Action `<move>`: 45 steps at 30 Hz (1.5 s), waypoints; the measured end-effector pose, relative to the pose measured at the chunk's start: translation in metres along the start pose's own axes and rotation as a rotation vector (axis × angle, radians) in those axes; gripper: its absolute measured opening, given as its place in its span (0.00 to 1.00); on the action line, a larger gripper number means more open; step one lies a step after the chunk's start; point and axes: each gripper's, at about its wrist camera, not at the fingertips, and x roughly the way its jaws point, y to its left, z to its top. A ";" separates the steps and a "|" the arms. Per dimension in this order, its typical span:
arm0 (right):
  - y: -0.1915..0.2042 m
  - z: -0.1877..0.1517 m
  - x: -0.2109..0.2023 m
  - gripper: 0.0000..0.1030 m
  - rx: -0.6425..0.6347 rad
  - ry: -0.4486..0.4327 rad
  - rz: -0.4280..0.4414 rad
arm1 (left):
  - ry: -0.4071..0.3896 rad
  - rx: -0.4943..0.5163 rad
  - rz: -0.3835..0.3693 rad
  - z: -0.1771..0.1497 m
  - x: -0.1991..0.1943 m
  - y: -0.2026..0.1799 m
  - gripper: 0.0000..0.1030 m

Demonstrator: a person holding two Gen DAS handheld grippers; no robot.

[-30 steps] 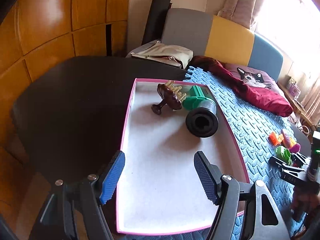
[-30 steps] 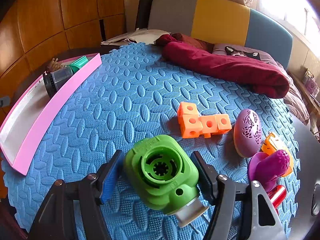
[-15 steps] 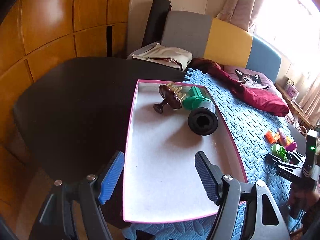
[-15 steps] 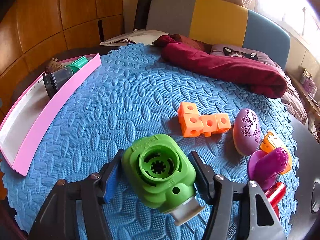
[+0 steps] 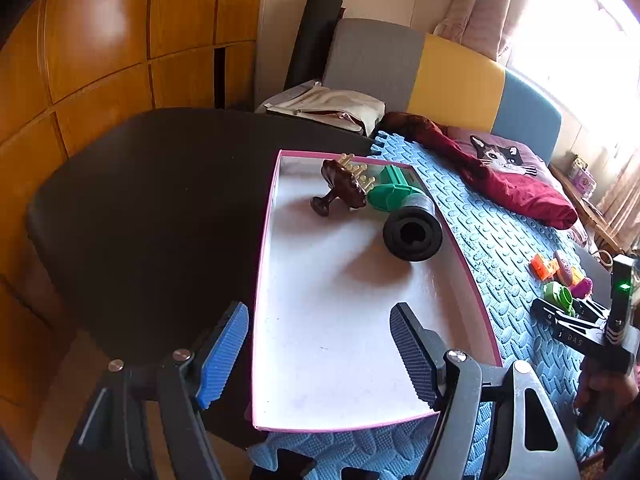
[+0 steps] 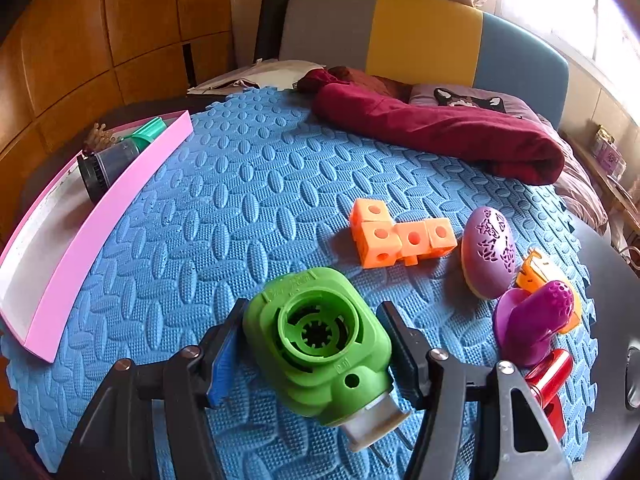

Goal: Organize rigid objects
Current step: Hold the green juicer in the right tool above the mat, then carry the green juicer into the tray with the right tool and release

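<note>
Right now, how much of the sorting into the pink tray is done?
Three things already lie in the pink tray: a brown massager, a green part, a black roller. The right hand-held gripper grips the green toy. Left on the blue mat: orange blocks, purple egg, others. The left hand-held gripper is empty.

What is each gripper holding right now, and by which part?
The right gripper is shut on the green plastic part, its pads pressing the part's two opposite flanks. The left gripper holds nothing; its jaws stand open above the pink tray.
</note>
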 end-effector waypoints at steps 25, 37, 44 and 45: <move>0.059 0.017 -0.040 0.62 0.147 -0.089 0.099 | -0.006 -0.048 0.016 0.000 -0.004 0.022 0.72; 0.175 0.058 -0.037 0.62 -0.072 -0.112 0.258 | -0.006 -0.080 0.024 0.001 -0.005 0.034 0.72; 0.185 0.045 0.005 0.64 -0.111 -0.043 0.155 | 0.007 -0.076 0.024 -0.003 -0.002 0.036 0.72; 0.183 0.044 0.009 0.64 -0.097 -0.020 0.174 | 0.009 -0.075 0.026 -0.004 -0.001 0.036 0.72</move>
